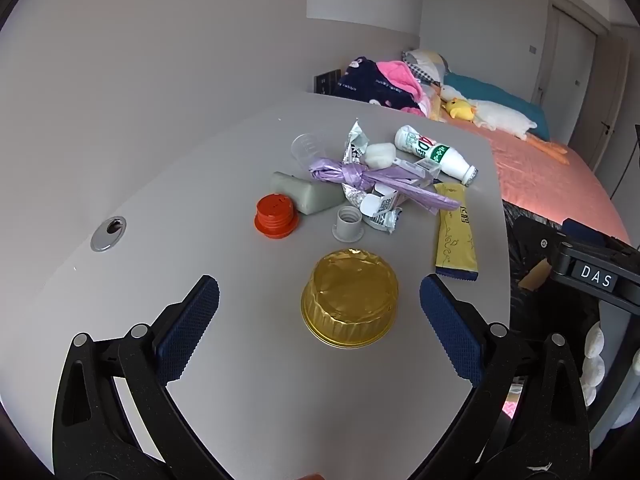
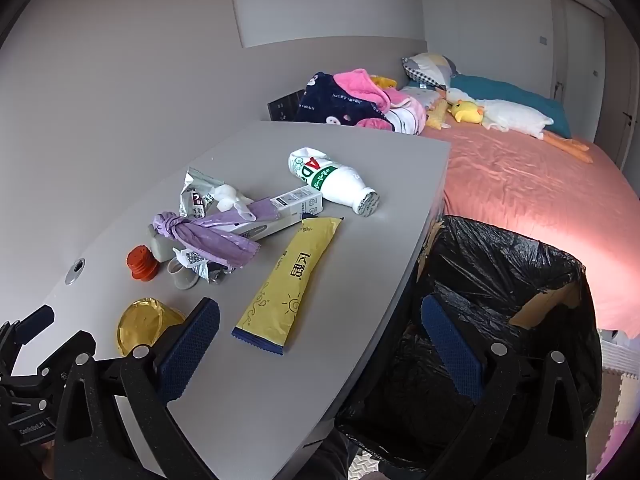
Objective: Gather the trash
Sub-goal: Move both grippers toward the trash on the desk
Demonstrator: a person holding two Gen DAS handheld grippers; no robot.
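Note:
Trash lies on a grey table [image 1: 256,380]. A gold foil cup [image 1: 350,302] sits upside down between the tips of my open, empty left gripper [image 1: 319,300]; it also shows in the right wrist view [image 2: 140,326]. Behind it lie a yellow sachet [image 1: 456,232], a white milk bottle [image 1: 434,154], a knotted purple bag [image 1: 360,176], foil wrappers [image 1: 356,144], a red cap [image 1: 275,215], a grey cap [image 1: 348,222] and a clear cup [image 1: 308,148]. My right gripper [image 2: 320,326] is open and empty over the table's right edge, near the yellow sachet [image 2: 288,280].
A bin lined with a black bag [image 2: 500,280] stands right of the table, below its edge. A bed with a pink cover [image 2: 520,184], clothes and plush toys lies behind. A metal cable hole [image 1: 108,233] sits at the table's left. Grey walls close the far side.

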